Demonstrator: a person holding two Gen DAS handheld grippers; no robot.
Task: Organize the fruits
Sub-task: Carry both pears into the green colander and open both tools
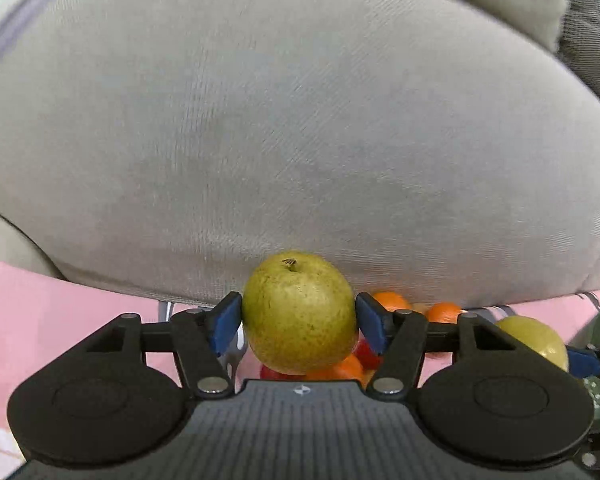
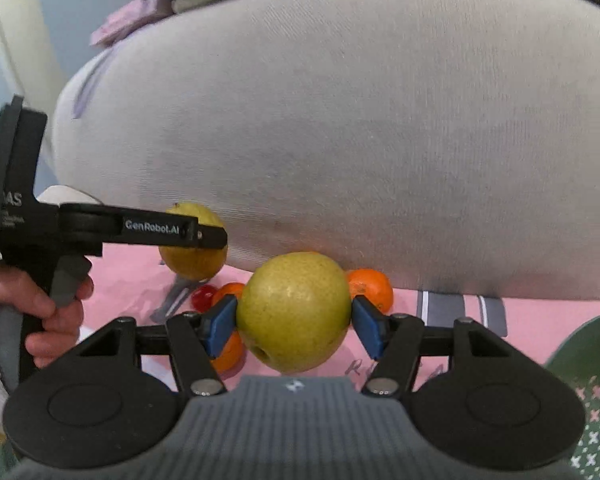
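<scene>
My left gripper (image 1: 299, 320) is shut on a yellow-green pear (image 1: 299, 312), stem end up, held above the pink cloth (image 1: 60, 308). My right gripper (image 2: 294, 320) is shut on a second yellow-green pear (image 2: 294, 312). In the right wrist view the left gripper (image 2: 204, 236) shows at the left with its pear (image 2: 194, 262) in its jaws. The right gripper's pear also shows at the right of the left wrist view (image 1: 536, 338). Oranges (image 1: 390, 301) (image 2: 370, 286) and a small red fruit (image 2: 204, 296) lie on the cloth below.
A large grey cushion (image 1: 300, 120) fills the space right behind the fruit. A green patterned dish (image 2: 592, 400) sits at the right edge. A metal utensil (image 2: 176, 298) lies on the pink cloth. A hand (image 2: 40, 312) grips the left handle.
</scene>
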